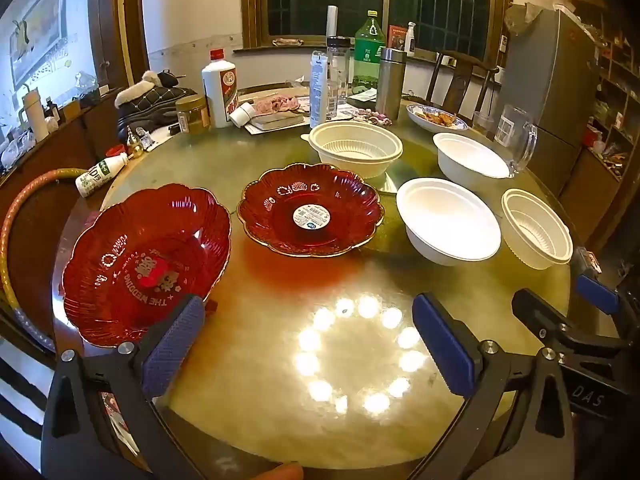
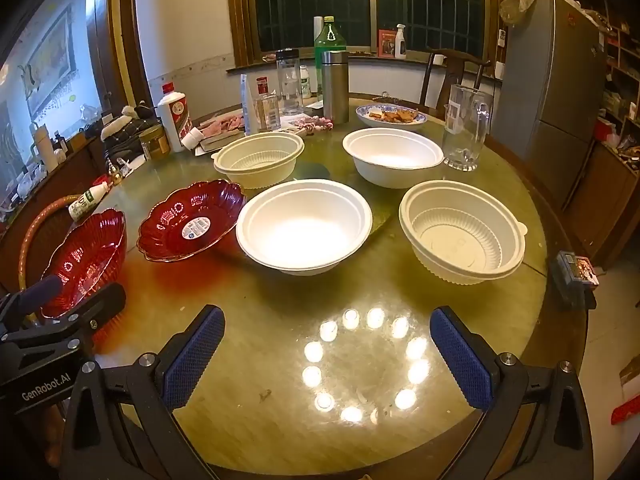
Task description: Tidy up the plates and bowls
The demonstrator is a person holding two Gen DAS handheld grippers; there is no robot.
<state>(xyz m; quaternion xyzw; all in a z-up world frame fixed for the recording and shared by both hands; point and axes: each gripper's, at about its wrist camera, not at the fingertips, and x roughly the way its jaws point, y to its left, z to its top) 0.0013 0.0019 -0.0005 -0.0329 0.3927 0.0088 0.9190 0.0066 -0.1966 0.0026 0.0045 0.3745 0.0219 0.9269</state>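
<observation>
Your two grippers hover wide open over a round table set with red plates and white bowls.

Your left gripper (image 1: 310,344) and right gripper (image 2: 326,356) both hold nothing, blue pads spread above the glossy round table (image 2: 280,420). The near red plate (image 1: 144,268) sits at the table's left edge, just beside your left gripper's left finger; the stickered red plate (image 1: 310,210) lies beyond it toward the centre. To the right stand two smooth white bowls, the near white bowl (image 2: 304,226) and the far white bowl (image 2: 392,156), and two ribbed ones, the near ribbed bowl (image 2: 462,232) and the far ribbed bowl (image 2: 260,158). Bottles crowd the far side, with a glass pitcher (image 2: 466,128) near the far white bowl.
</observation>
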